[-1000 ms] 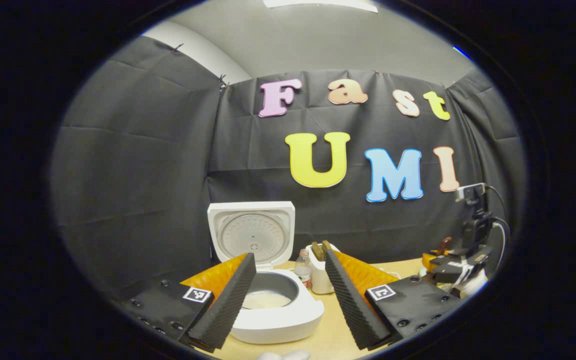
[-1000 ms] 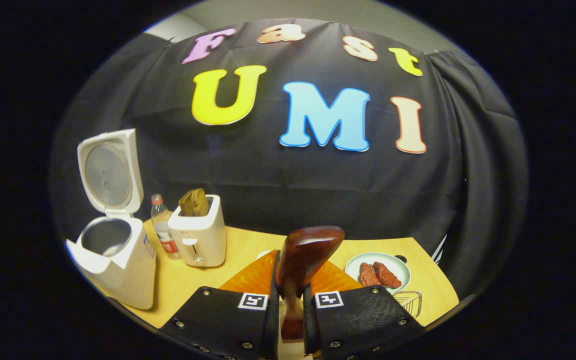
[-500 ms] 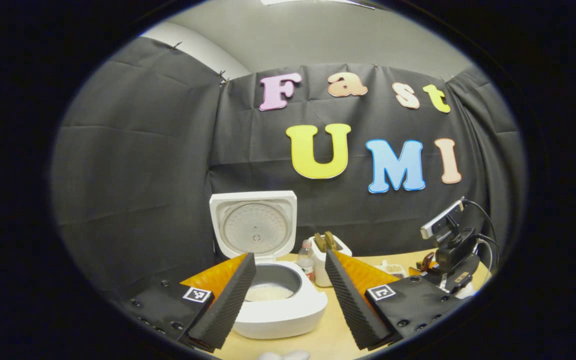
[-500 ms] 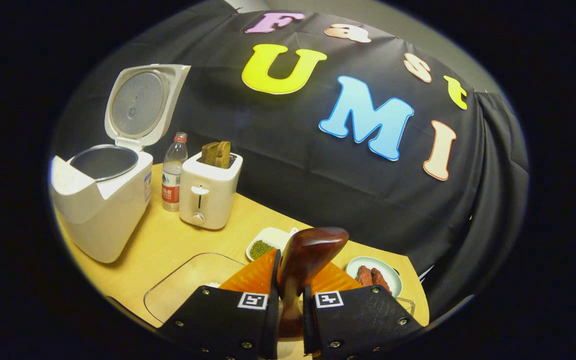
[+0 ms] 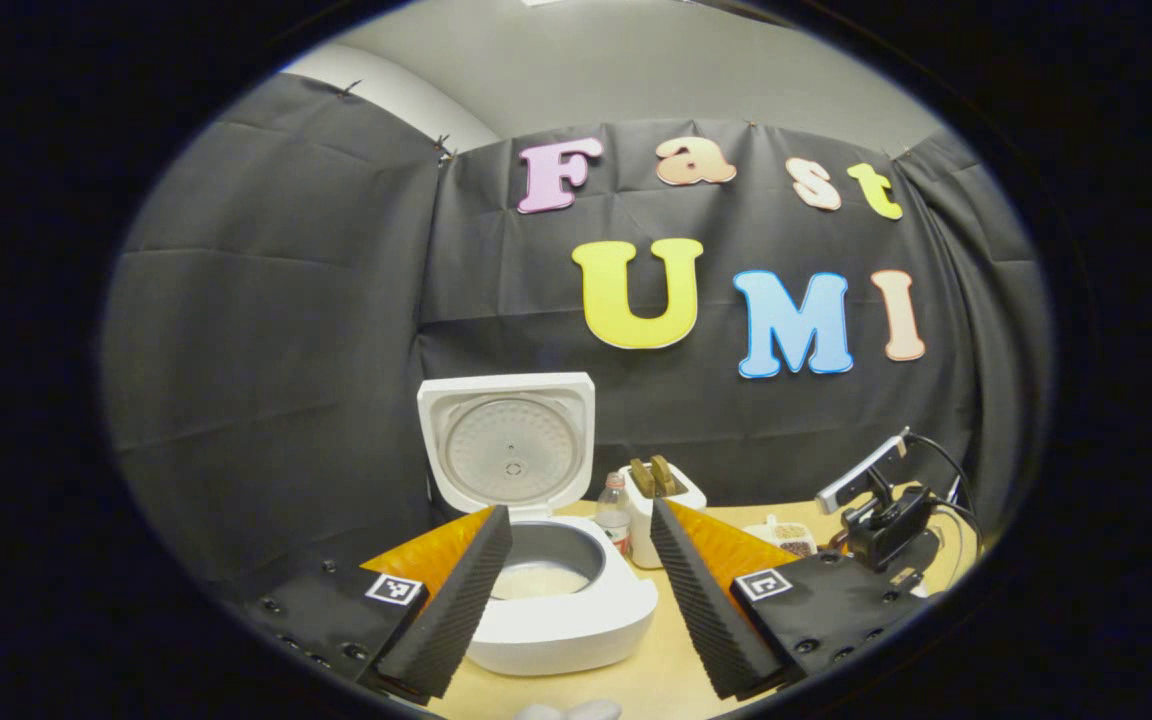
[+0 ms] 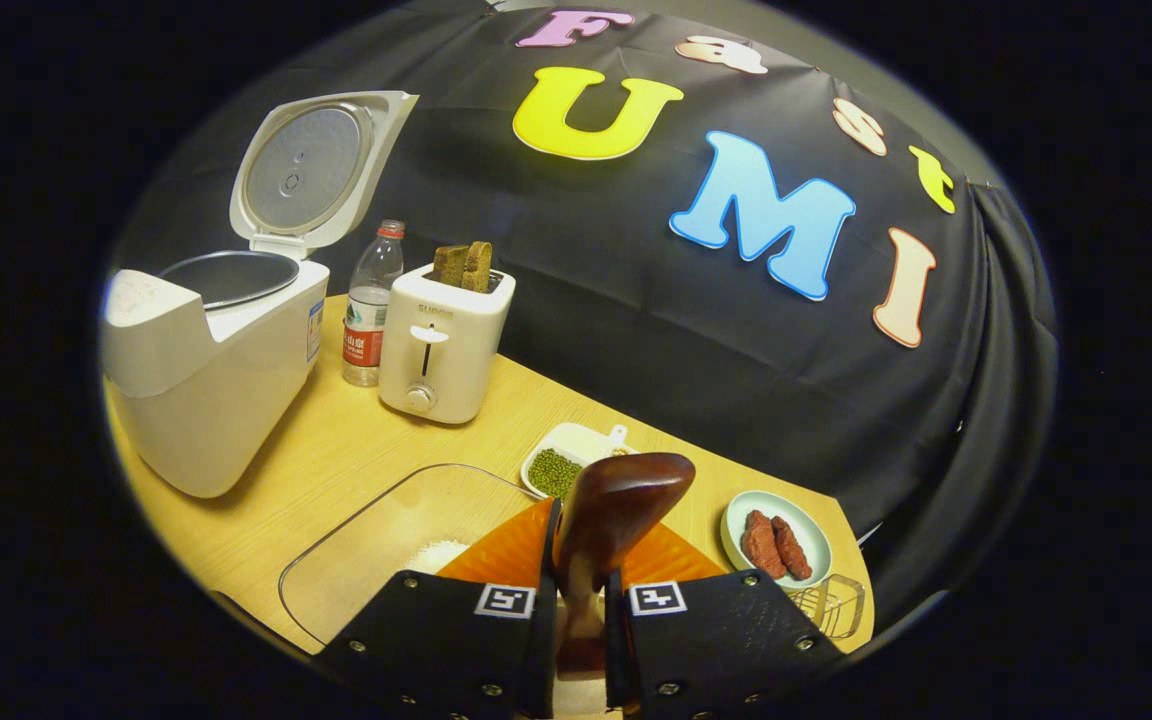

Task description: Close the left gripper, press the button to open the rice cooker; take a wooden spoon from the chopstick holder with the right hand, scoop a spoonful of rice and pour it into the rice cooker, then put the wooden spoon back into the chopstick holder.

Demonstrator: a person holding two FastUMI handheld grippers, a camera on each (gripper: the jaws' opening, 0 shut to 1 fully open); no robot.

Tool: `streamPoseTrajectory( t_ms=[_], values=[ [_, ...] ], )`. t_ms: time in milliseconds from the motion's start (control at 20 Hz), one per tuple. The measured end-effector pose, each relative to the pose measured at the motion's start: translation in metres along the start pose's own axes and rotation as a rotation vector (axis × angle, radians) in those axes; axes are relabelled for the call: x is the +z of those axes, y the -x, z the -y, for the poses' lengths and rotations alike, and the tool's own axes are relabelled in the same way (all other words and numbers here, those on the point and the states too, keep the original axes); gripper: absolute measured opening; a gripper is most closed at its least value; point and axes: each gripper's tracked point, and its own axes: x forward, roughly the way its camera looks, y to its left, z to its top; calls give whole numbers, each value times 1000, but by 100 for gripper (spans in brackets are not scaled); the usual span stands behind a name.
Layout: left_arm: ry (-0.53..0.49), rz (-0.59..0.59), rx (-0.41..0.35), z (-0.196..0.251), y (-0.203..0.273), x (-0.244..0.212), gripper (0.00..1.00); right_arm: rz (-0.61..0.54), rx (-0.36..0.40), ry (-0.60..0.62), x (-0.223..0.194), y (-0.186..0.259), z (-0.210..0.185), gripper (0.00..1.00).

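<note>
wooden spoon [image 6: 608,515] clamped between right tongs [image 6: 576,585], bowl upward

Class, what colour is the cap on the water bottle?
Red; the bottle cap shows best in the right gripper view.

The white rice cooker [image 5: 556,610] stands lid-up between the left gripper [image 5: 576,590] fingers, rice inside. The dark wooden spoon [image 6: 606,520] sits upright, clamped by the right gripper [image 6: 581,590], bowl forward.
</note>
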Motion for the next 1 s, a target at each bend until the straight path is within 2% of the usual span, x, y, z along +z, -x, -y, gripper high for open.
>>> streamPoseTrajectory(
  t_ms=[150, 250, 400, 600, 800, 1000],
  values=[
    [-8, -1, 0, -2, -1, 0, 96, -17, 19, -61, -1, -2, -10, 21],
    [-7, -5, 0, -5, -2, 0, 99, -26, 45, -105, -2, -3, -22, 20],
    [-11, -12, 4, -10, -3, -3, 96, -27, 59, -161, 4, -2, -30, 21],
    [-8, -20, 8, -16, -5, -6, 98, -61, 154, -399, 13, -2, -55, 21],
    [-12, -14, 13, -20, -5, -1, 96, -62, 221, -535, 17, 0, -66, 21],
    [-14, -16, 14, -20, -6, -2, 97, -94, 248, -817, 7, -7, -56, 21]
  ],
)
